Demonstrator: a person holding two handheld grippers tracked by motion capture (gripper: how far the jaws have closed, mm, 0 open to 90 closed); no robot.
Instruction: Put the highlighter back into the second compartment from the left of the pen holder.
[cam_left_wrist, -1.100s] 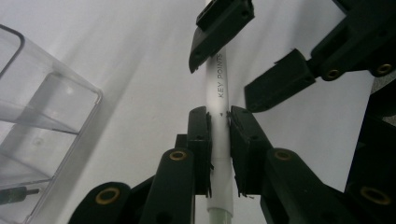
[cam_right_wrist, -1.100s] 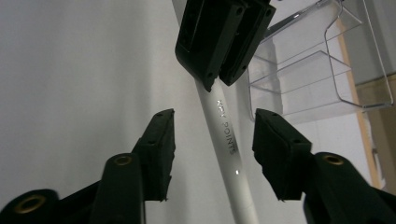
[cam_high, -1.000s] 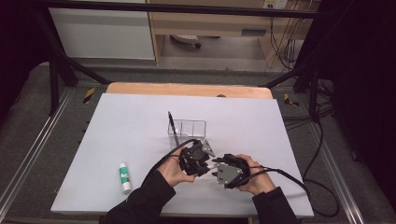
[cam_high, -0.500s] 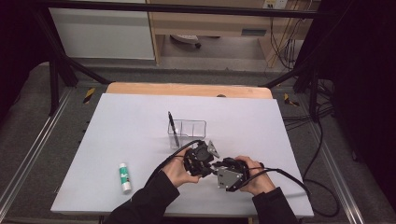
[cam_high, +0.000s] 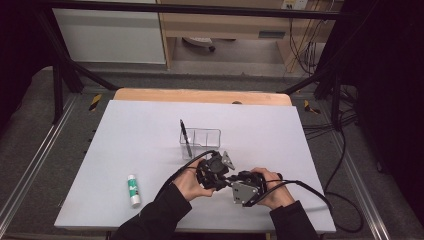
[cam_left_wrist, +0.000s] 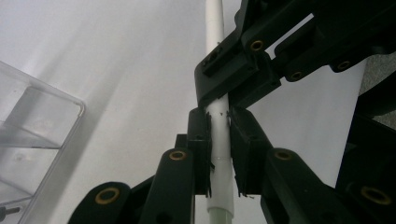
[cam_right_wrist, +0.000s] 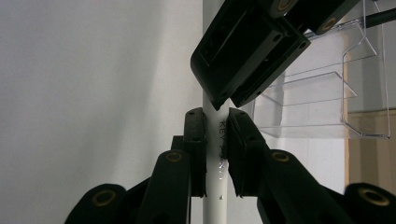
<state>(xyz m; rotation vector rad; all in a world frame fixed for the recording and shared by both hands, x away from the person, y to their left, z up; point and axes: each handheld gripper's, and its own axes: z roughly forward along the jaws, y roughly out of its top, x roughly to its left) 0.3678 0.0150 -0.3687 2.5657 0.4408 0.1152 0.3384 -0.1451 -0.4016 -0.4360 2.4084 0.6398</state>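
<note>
White tabletop (cam_high: 150, 130) set on a wooden bench, seen from above, with dark floor and cables around it. Near the table's near edge, right of centre, the left gripper (cam_high: 214, 171) and the right gripper (cam_high: 243, 187) meet tip to tip. Between them is a slim white pen (cam_left_wrist: 219, 140), clamped by both: in the left gripper view the jaws pinch its barrel, and just beyond them the other gripper's jaws bear on the same barrel; the right gripper view shows the mirror case, with printed lettering on the pen (cam_right_wrist: 217, 149). The right gripper's jaws have just been closing onto it. A clear plastic organizer (cam_high: 201, 142) stands just beyond the grippers, with a dark pen (cam_high: 185, 137) upright at its left corner. A glue stick (cam_high: 133, 190) lies well apart, near the left edge. Progress: one pen is stowed; the white pen is held off the table, perhaps for uncapping or handover, though the view does not settle which. Glue stick untouched.
</note>
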